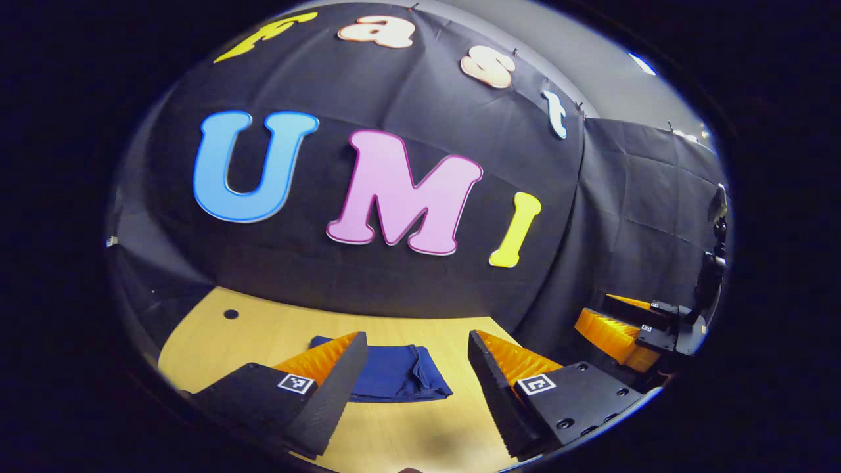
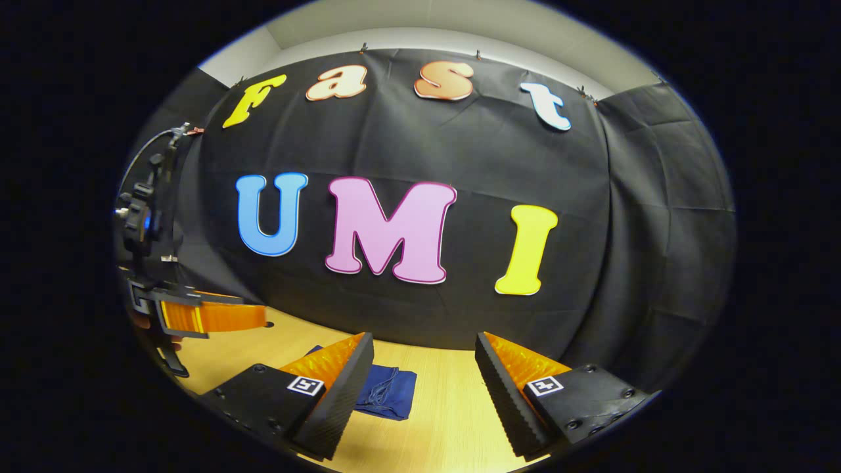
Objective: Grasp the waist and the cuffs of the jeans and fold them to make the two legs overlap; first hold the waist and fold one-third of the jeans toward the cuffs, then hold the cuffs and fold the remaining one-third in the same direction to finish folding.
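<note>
The dark blue jeans (image 1: pixel 397 373) lie folded into a small flat bundle on the wooden table (image 1: pixel 250 328), near the wall. In the left gripper view my left gripper (image 1: pixel 415 387) is open, raised above the table with the bundle showing between its fingers, nothing held. In the right gripper view my right gripper (image 2: pixel 420 394) is open too, and the jeans (image 2: pixel 387 391) sit low beside its left finger. The right gripper (image 1: pixel 631 328) also appears at the right edge of the left gripper view, and the left gripper (image 2: pixel 204 315) at the left edge of the right gripper view.
The black cloth wall (image 2: pixel 460 315) stands close behind the table's far edge. A small dark hole (image 1: pixel 230 314) marks the tabletop at the left. Bare wood (image 2: pixel 453 407) lies to the right of the jeans.
</note>
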`<state>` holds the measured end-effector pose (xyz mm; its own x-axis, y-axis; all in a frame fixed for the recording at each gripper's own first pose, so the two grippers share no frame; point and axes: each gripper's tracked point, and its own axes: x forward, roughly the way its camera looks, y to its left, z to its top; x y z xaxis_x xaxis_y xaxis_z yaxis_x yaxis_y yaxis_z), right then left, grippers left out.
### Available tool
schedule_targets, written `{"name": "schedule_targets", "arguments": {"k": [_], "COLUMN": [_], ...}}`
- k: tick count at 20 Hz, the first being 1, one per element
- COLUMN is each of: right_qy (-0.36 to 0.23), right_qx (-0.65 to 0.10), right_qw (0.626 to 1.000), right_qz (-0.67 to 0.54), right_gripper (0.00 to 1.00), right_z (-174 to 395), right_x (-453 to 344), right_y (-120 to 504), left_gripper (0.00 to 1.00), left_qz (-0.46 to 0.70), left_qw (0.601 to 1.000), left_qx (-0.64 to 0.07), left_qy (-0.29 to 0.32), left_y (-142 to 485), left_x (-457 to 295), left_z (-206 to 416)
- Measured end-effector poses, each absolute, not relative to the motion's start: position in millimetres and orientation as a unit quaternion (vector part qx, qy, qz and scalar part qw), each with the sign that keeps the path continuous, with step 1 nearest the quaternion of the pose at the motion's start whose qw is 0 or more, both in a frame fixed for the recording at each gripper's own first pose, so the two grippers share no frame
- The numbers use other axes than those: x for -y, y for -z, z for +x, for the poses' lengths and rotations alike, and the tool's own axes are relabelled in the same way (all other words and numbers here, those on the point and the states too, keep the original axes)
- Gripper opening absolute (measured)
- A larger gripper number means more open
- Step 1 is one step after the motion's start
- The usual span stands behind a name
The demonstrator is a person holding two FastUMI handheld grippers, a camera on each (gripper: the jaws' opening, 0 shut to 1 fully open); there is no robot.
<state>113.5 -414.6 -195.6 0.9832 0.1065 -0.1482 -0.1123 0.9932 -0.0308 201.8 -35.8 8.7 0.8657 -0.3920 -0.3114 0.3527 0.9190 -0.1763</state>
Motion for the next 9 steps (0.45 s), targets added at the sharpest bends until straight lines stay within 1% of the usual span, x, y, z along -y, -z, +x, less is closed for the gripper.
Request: {"name": "schedule_targets", "arguments": {"k": [2,5,6,7,9], "right_qy": [-0.056,-0.093,-0.108,-0.127,-0.154], "right_qx": [-0.053,-0.02,-0.023,-0.028,-0.027], "right_qw": [0.997,0.995,0.994,0.991,0.987], "right_qz": [-0.003,-0.002,-0.002,0.01,0.038], "right_gripper": [0.96,0.96,0.94,0.97,0.95], "right_z": [76.5,29.0,15.9,3.1,-15.4], "right_x": [400.8,374.5,366.0,354.7,342.1], "right_y": [166.0,133.4,130.4,126.6,109.4], "left_gripper": [0.96,0.96,0.96,0.96,0.96], "left_qz": [-0.045,-0.06,-0.056,-0.044,-0.01], "left_qw": [0.974,0.984,0.986,0.989,0.992], "left_qx": [-0.157,-0.118,-0.113,-0.107,-0.088], "left_qy": [0.156,0.117,0.107,0.097,0.087], "left_y": [-31.7,-78.4,-82.8,-88.8,-106.2], "left_x": [-0.3,-34.5,-43.6,-52.1,-59.9], "left_z": [153.3,90.3,68.3,51.3,25.4]}}
